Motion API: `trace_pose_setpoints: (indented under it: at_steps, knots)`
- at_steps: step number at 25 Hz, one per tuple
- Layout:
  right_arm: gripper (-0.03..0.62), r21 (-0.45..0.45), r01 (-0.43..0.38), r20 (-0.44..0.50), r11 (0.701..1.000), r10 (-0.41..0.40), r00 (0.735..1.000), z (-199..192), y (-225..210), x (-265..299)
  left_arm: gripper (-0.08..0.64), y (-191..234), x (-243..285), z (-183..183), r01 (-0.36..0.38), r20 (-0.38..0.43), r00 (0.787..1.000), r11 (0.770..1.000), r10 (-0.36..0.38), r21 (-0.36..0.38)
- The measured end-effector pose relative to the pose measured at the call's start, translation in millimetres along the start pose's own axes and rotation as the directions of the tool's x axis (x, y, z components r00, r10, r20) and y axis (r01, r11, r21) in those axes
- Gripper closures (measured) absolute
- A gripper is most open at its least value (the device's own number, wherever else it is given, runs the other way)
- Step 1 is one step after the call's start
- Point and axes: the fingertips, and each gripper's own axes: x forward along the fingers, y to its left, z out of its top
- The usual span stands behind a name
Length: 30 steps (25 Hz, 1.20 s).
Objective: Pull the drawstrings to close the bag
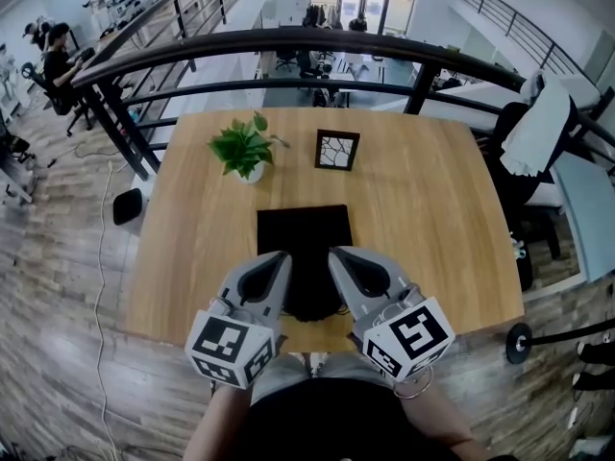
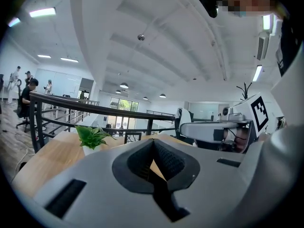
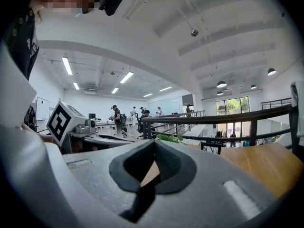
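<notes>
Bag of black cloth [image 1: 304, 243], flat and roughly rectangular, lies on the light wooden bench [image 1: 432, 219], midway between its left and right edges. Its rounded near end reaches close to the near edge. Over that near end hang two grey two-jaw grippers, each with a marker cube at its back. The left gripper [image 1: 281, 257] and the right gripper [image 1: 336, 254] point inward toward each other above the cloth. In its own view, each gripper has its jaws pressed together at the tips, and only bench wood shows through the gap behind the pads.

Toward the far edge stand two more things. One small green plant in a white pot [image 1: 245, 150] is left of centre. One little black picture frame with a cracked pattern [image 1: 337, 150] is upright just right of it.

Past the far edge curves a black metal railing [image 1: 288, 41]. Grey wood-plank floor [image 1: 58, 286] surrounds the bench. A white cloth [image 1: 538, 128] drapes over a dark chair at the right, and a few people [image 1: 53, 51] are at desks far left. White ceiling with strip lights fills both gripper views.
</notes>
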Motion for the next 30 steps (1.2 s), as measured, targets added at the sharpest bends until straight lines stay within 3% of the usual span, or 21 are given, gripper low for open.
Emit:
trace_pose_setpoints:
  at_steps: [11, 30]
  knots:
    - [0.594, -0.011, 0.013, -0.019, 1.000, -0.013, 1.000, -13.7, -0.7, -2.9, 0.548, -5.3, 1.0, -11.2, -0.013, -0.004, 1.000, 0.999, 0.013, -0.031]
    - [0.594, -0.013, 0.037, -0.033, 0.999, -0.038, 0.999, -17.9, -3.4, -4.8, 0.548, -5.8, 0.3, -13.2, -0.003, -0.023, 1.000, 1.000, 0.003, -0.020]
